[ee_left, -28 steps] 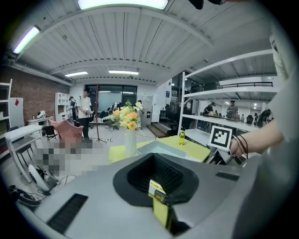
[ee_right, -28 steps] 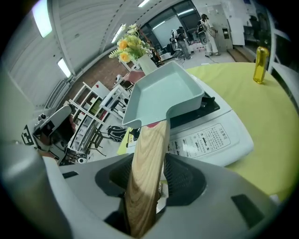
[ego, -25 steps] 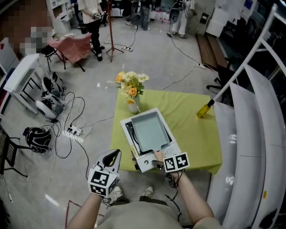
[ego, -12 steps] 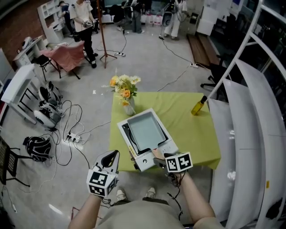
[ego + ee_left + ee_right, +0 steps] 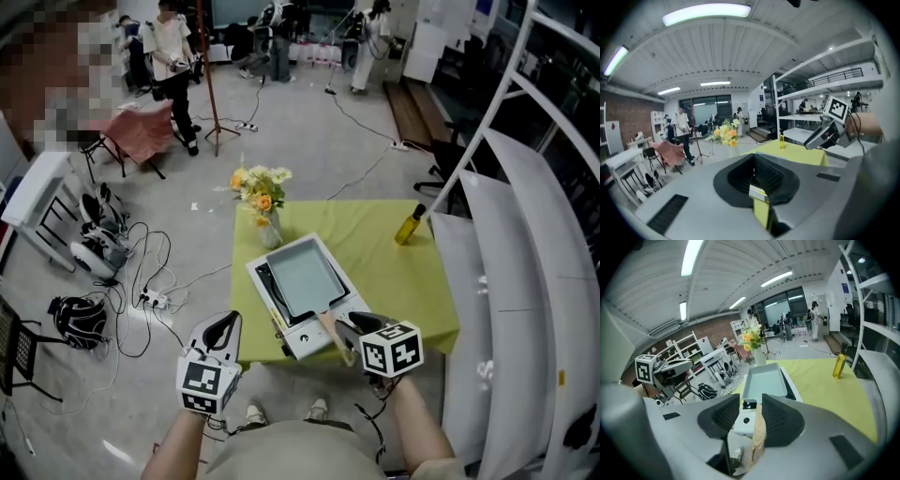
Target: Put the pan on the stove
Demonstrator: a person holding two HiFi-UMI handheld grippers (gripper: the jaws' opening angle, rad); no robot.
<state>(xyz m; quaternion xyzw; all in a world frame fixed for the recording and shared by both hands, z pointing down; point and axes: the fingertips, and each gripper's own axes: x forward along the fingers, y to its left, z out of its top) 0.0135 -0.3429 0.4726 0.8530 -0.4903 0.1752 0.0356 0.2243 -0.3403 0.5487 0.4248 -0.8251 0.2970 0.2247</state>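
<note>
A square grey pan (image 5: 305, 277) sits on the white stove (image 5: 309, 344) on the green table, its wooden handle (image 5: 329, 325) pointing toward me. My right gripper (image 5: 345, 328) is at the table's near edge with that handle (image 5: 758, 434) between its jaws. The jaws are closing; the handle lies against the right pad and a gap shows on the left side. In the right gripper view the pan (image 5: 764, 380) lies straight ahead on the stove (image 5: 745, 423). My left gripper (image 5: 220, 330) hangs off the table's near left corner, jaws together and holding nothing.
A vase of flowers (image 5: 262, 202) stands at the table's far left corner and a yellow oil bottle (image 5: 406, 225) at the far right. The green tablecloth (image 5: 394, 281) is bare right of the stove. White shelving (image 5: 525, 262) runs along the right. Cables and gear (image 5: 94, 244) lie on the floor left.
My right gripper has drawn slightly back and to the right along the handle. The pan and stove stay put, and the left gripper has barely moved.
</note>
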